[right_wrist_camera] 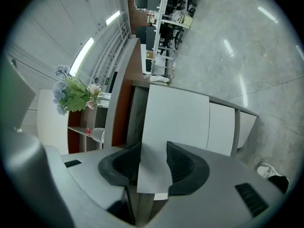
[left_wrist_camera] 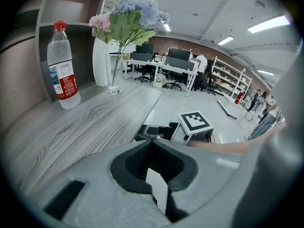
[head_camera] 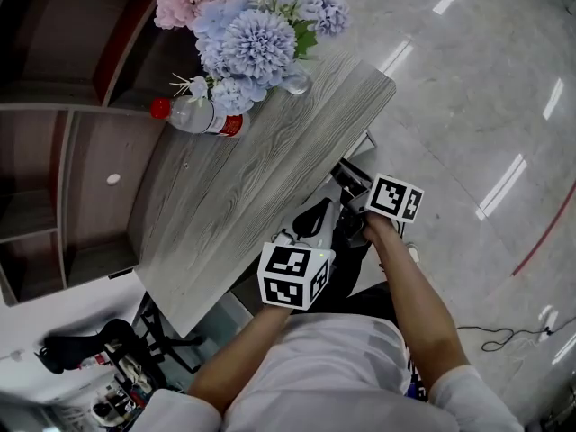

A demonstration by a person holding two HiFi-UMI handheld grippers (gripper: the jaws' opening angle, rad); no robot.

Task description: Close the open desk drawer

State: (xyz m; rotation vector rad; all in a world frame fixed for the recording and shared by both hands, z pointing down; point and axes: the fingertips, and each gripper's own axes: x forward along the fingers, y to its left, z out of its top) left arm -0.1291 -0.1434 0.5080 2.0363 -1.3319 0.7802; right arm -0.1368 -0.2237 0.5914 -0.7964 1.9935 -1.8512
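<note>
Right hand-held gripper, released, faces the flat white drawer front dead ahead; next, push it home.

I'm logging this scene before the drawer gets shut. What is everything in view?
Grey wood-grain desk top: one, grey, centre of head view.
Clear plastic water bottle with red cap: one, upright on the desk's far end.
Glass vase of pink and blue flowers: one, on the desk beside the bottle.
White drawer fronts: at least two, white, under the desk.
Brown shelf unit: one, brown, behind the desk.
Black cable: one, on the shiny grey floor.
Left tool: one, grey, jaws apart, empty.
Right tool: one, grey, jaws apart, facing the drawer fronts.
</note>
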